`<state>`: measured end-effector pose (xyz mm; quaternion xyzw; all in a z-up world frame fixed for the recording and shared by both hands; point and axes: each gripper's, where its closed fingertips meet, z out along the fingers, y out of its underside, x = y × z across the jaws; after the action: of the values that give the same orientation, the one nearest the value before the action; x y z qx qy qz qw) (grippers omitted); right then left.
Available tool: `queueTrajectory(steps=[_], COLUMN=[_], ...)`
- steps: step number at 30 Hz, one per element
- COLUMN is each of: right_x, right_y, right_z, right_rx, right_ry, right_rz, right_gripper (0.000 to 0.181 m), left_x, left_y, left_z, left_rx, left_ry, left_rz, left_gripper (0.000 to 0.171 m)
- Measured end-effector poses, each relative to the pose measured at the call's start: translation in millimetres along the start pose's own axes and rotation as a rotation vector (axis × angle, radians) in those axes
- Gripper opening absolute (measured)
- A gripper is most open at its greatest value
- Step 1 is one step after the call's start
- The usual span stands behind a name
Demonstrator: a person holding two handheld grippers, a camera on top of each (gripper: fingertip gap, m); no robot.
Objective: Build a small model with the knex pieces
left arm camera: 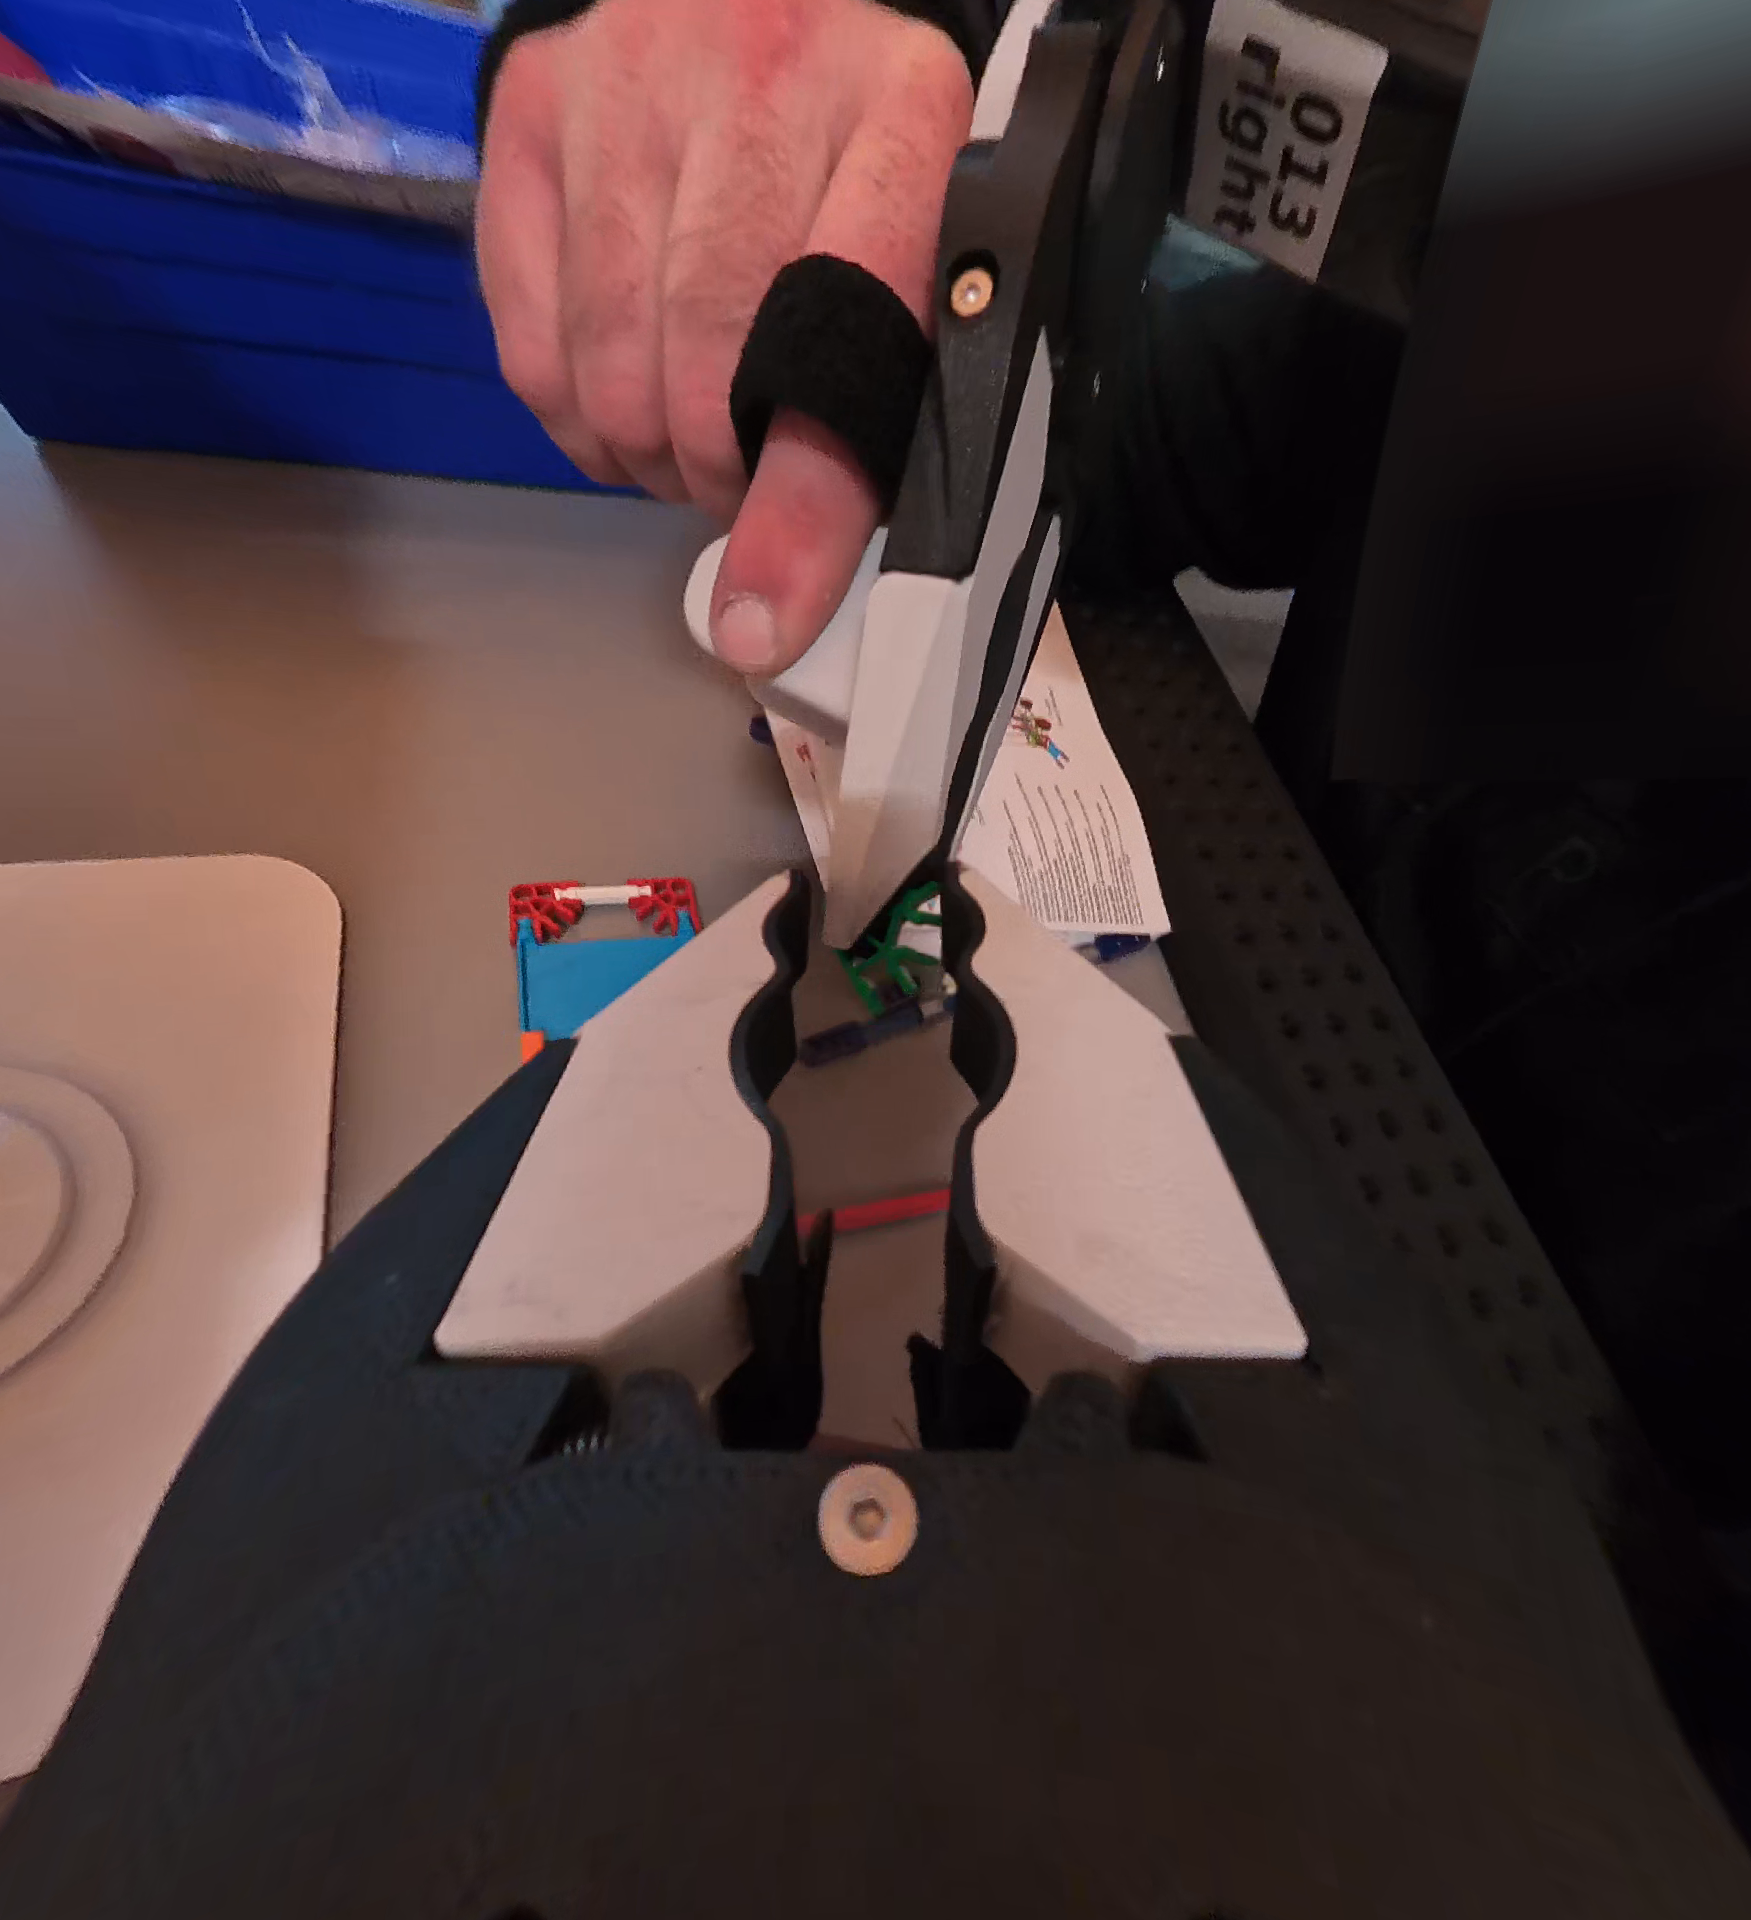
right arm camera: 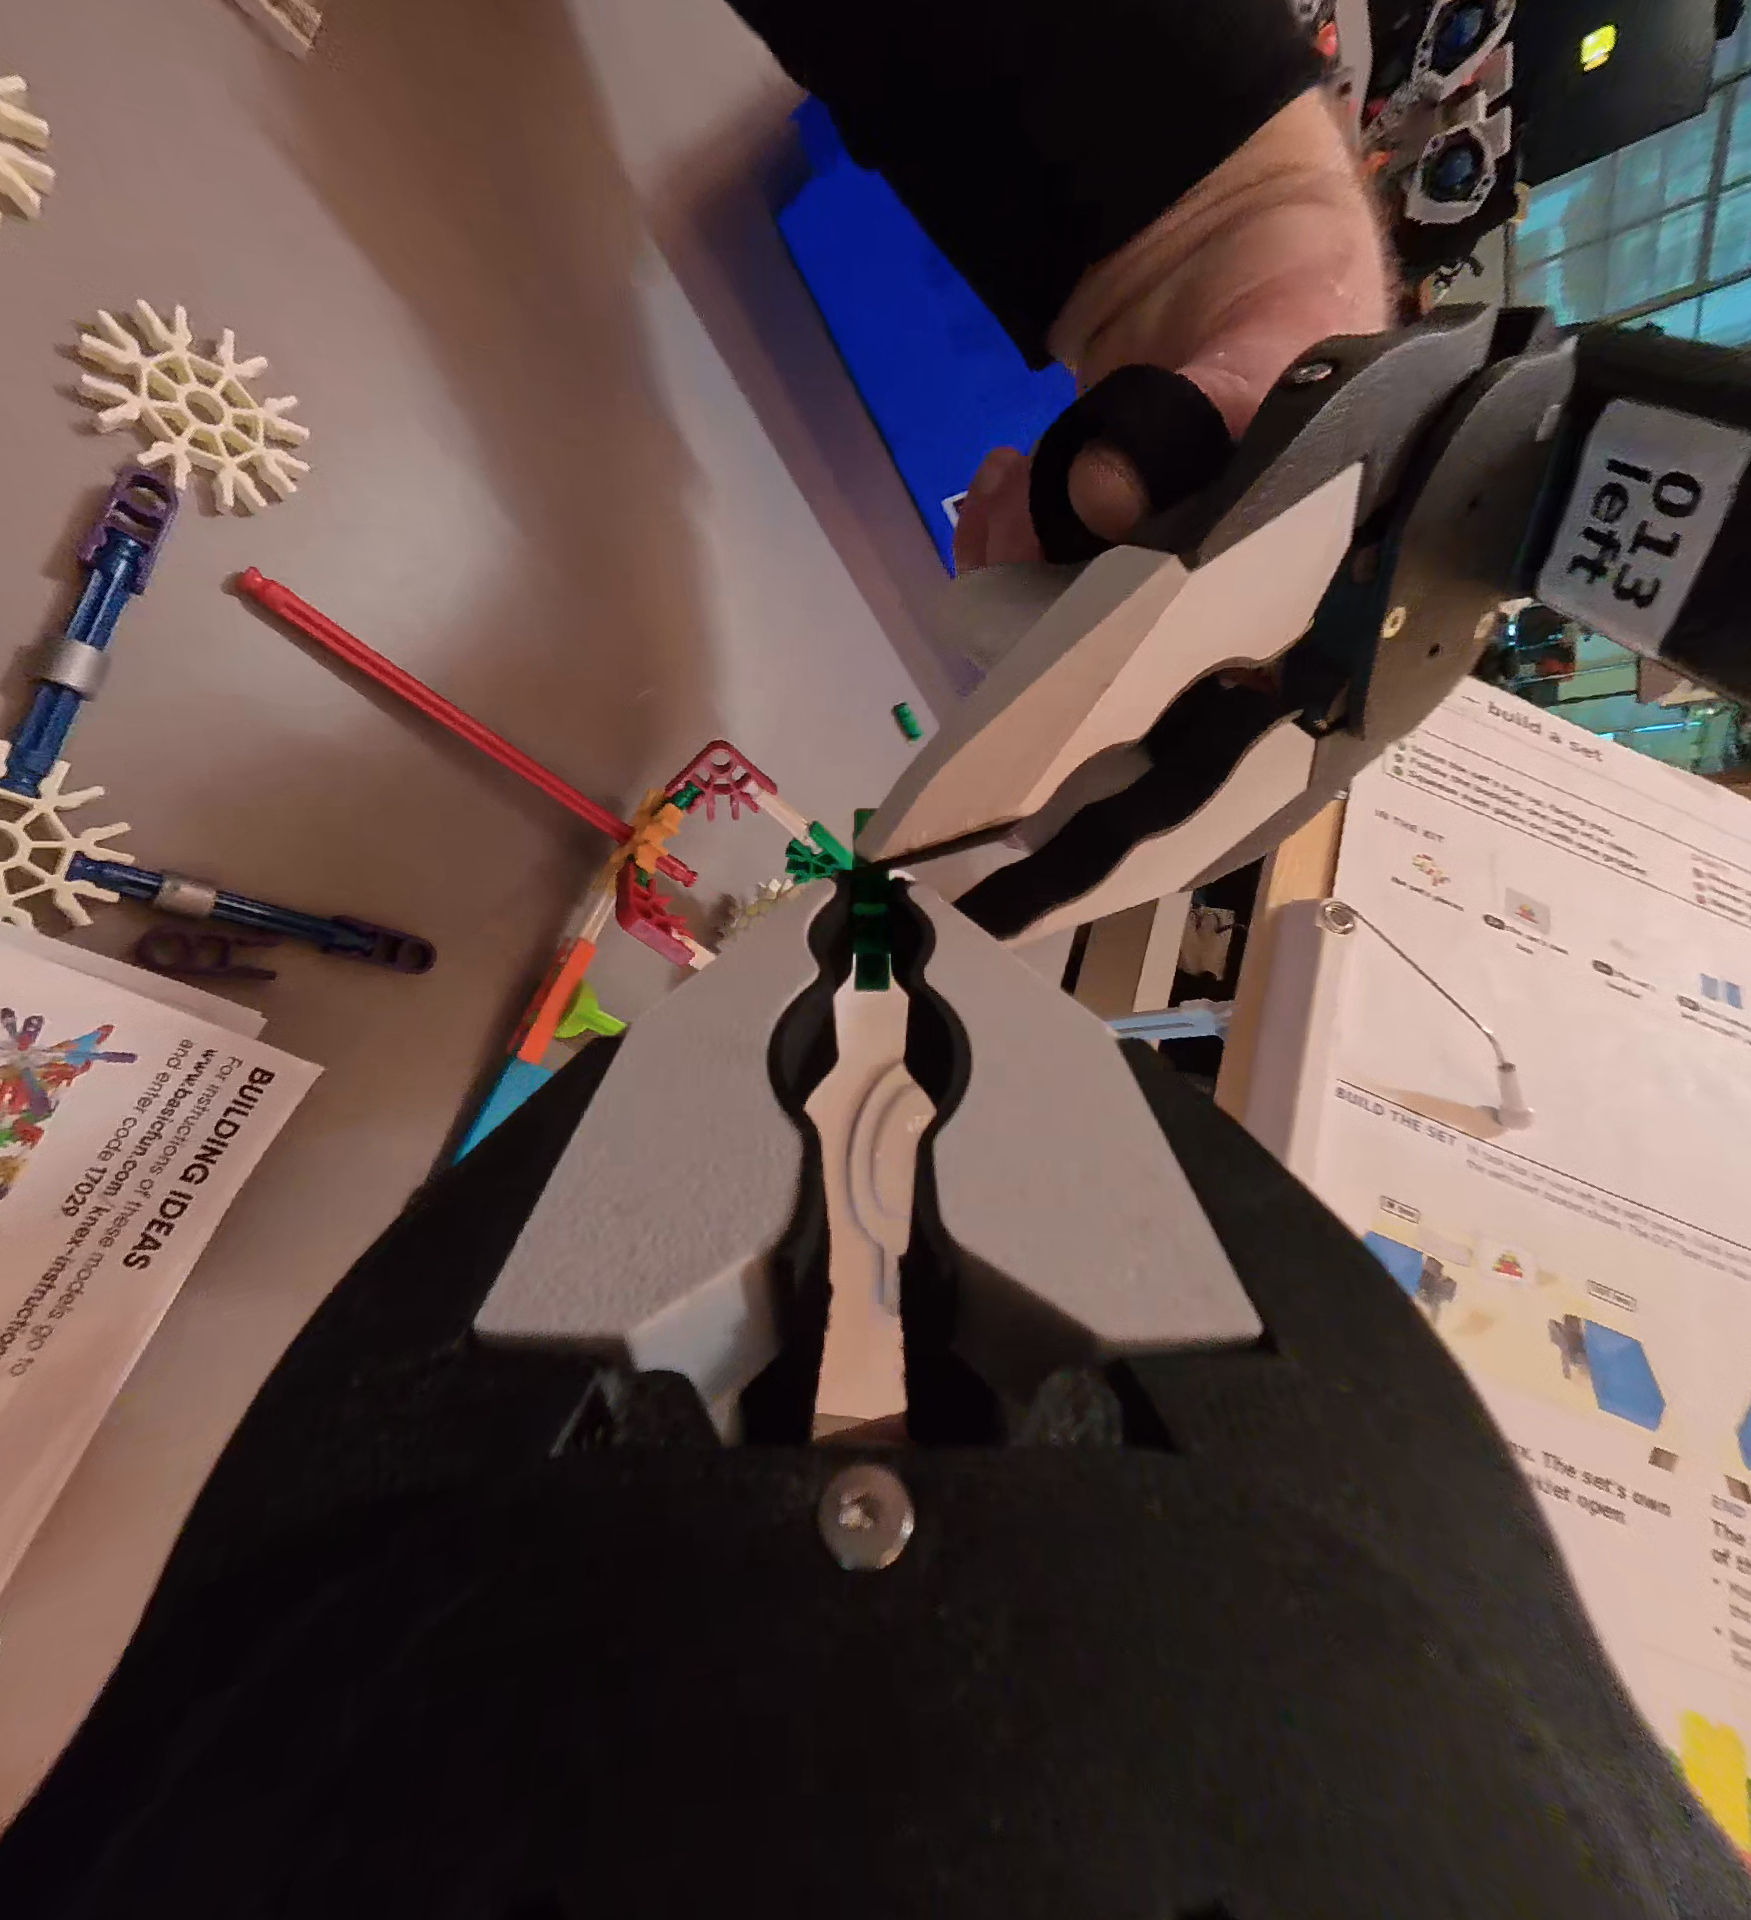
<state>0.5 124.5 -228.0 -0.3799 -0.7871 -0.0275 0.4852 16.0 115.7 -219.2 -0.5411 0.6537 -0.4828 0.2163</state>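
The right gripper (right arm camera: 866, 896) is closed on a small green connector (right arm camera: 869, 940), which is pinched at the very tips of the fingers, just above the grey table (right arm camera: 455, 312) and next to a small multicoloured rod-and-connector model (right arm camera: 658, 868). The left gripper (left arm camera: 876, 888) is brought tip to tip against it. Its fingers are seen apart in the left wrist view, with the green piece and the right gripper's tip between them, and whether they press on the piece cannot be told. The connector is judged to be light, stiff, smooth plastic with thin prongs. A hold across the solid hub is probably safer than one on a prong, as it could slip or spring out of the pads. In the right wrist view three white snowflake connectors (right arm camera: 190, 405) can be counted, along with two blue rods (right arm camera: 86, 634) with silver sleeves, one long red rod (right arm camera: 435, 696) and two dark red corner connectors (right arm camera: 725, 779) on the model. There seem to be two green pieces at the tips — they are hard to separate. One folded leaflet (right arm camera: 92, 1195) lies on the left and one printed instruction sheet (right arm camera: 1577, 1039) stands on the right. A blue bin (left arm camera: 175, 312) and a pale moulded tray (left arm camera: 227, 935) are seen in the left wrist view.
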Motion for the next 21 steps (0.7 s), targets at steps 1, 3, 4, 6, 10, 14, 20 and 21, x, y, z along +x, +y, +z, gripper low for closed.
queueTrajectory(steps=[1,3,4,6,10,14,20,21], right_x=[4.1,10.3,13.9,19.9,30.7,43.9,58.4,60.4], right_y=[0.5,1.0,1.8,8.0,12.1,27.0,39.4,40.6], right_z=[-1.3,-4.8,-6.6,-9.2,-17.8,-24.5,-36.3,-37.7], right_rx=[-0.004,0.005,0.014,0.013,0.08,0.161,0.373,0.397], right_ry=[0.018,0.043,0.054,0.07,0.068,0.044,-0.052,-0.062], right_rz=[0.004,0.018,0.034,0.064,0.185,0.401,0.745,0.785], right_gripper=[0.003,0.003,0.003,0.003,0.003,0.003,0.003,0.003], left_x=[-1.1,-3.3,-8.1,-13.8,-23.3,-32.8,-33.2,-33.5], left_y=[-3.7,-11.8,-15.2,-21.8,-43.1,-55.1,-71.6,-72.1], left_z=[-2.4,-6.9,-9.0,-13.9,-28.6,-43.4,-52.3,-51.1], left_rx=[0.026,0.081,0.099,0.136,0.233,0.245,0.246,0.239], left_ry=[-0.003,-0.011,-0.035,-0.068,-0.169,-0.331,-0.496,-0.511], left_rz=[-0.001,0.0,-0.006,-0.011,0.012,0.086,0.229,0.244], left_gripper=[0.023,0.025,0.031,0.027,0.028,0.032,0.033,0.033])
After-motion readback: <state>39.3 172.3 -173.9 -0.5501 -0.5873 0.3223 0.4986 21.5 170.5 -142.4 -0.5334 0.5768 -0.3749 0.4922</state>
